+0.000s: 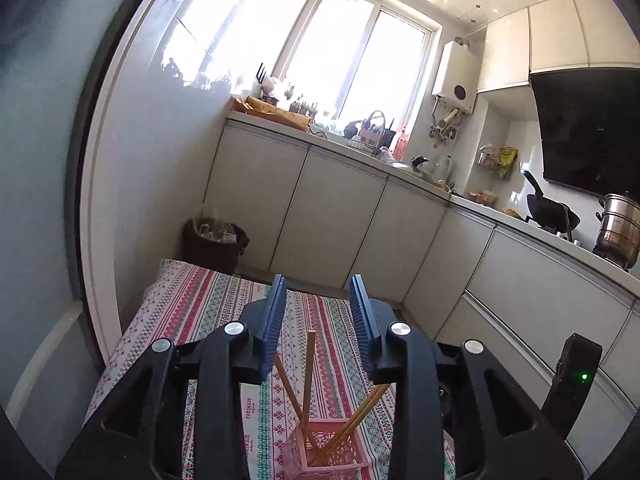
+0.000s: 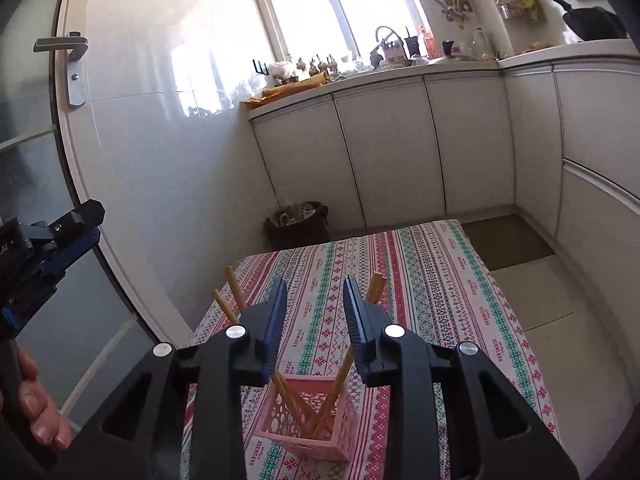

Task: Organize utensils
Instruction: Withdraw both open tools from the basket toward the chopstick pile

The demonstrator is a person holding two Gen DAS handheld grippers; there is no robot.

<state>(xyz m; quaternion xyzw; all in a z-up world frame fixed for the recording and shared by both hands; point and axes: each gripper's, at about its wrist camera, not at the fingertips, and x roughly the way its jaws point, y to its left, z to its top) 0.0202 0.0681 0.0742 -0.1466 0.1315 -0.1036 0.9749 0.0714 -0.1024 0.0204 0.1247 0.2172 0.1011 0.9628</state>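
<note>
A pink lattice utensil box (image 2: 304, 420) stands on the patterned tablecloth (image 2: 440, 300) and holds several wooden chopsticks (image 2: 330, 398) that lean outward. In the left wrist view the same box (image 1: 324, 450) and chopsticks (image 1: 308, 380) sit low between the fingers. My left gripper (image 1: 318, 308) is open and empty, raised above the box. My right gripper (image 2: 314, 308) is open and empty, above and just behind the box. The left gripper's body shows at the left edge of the right wrist view (image 2: 48, 248).
A dark waste bin (image 2: 298, 222) stands on the floor past the table's far edge. White kitchen cabinets (image 2: 380, 140) and a cluttered counter run behind and to the right. A door with a handle (image 2: 68, 48) is at the left.
</note>
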